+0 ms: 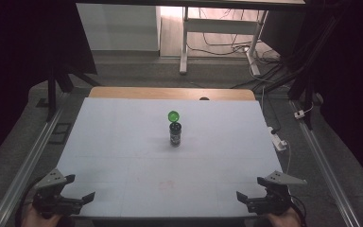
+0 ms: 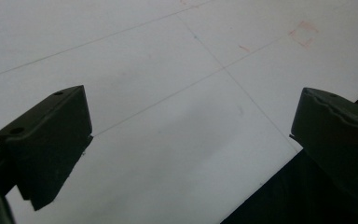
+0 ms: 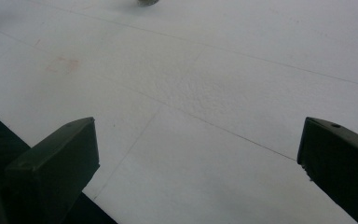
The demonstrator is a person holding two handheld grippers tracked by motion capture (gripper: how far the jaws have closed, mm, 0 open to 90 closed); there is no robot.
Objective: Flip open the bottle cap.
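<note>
High view: I am holding my left gripper [image 1: 73, 193] and right gripper [image 1: 255, 191] at the near corners of the white table [image 1: 123, 156], both with jaws spread and nothing between them. A small dark bottle [image 1: 175, 134] is standing upright mid-table, well apart from both, its green flip cap [image 1: 173, 116] hinged open.

Left gripper view: jaws apart over bare tabletop [image 2: 168, 154].

Right gripper view: jaws apart. My guess: one gripper steadying the body low, the other working the cap.
</note>
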